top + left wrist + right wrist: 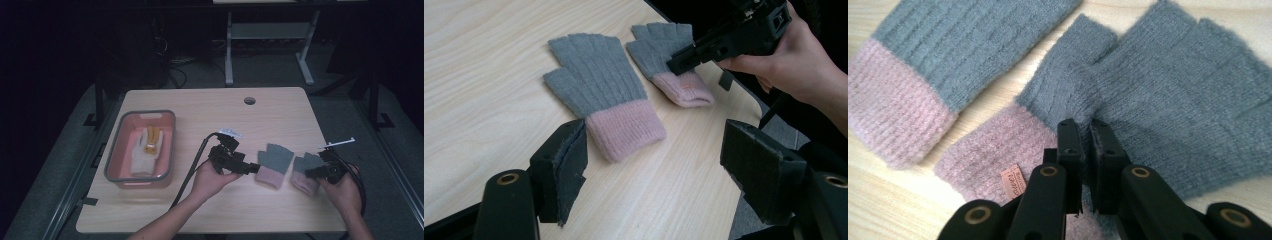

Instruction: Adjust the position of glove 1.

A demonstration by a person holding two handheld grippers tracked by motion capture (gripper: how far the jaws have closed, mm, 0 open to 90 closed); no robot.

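While the right gripper's (1087,130) fingers pinch it, the grey glove (1168,95) shows a pink cuff.

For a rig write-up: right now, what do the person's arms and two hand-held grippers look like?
Both arms are bare, no sleeves. The left hand-held gripper and right hand-held gripper are black, each with flat padded jaws, brass-coloured pivot rings, a grey plate on top and a black cable.

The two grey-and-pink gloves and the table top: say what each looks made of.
Left glove and right glove: soft knitted yarn, likely wool or acrylic, matte and fuzzy; ribbed rows and a hairy edge show, and the right one has a small sewn label at its pink cuff. Table top: light wood-grain board, probably laminate, smooth with a faint sheen.
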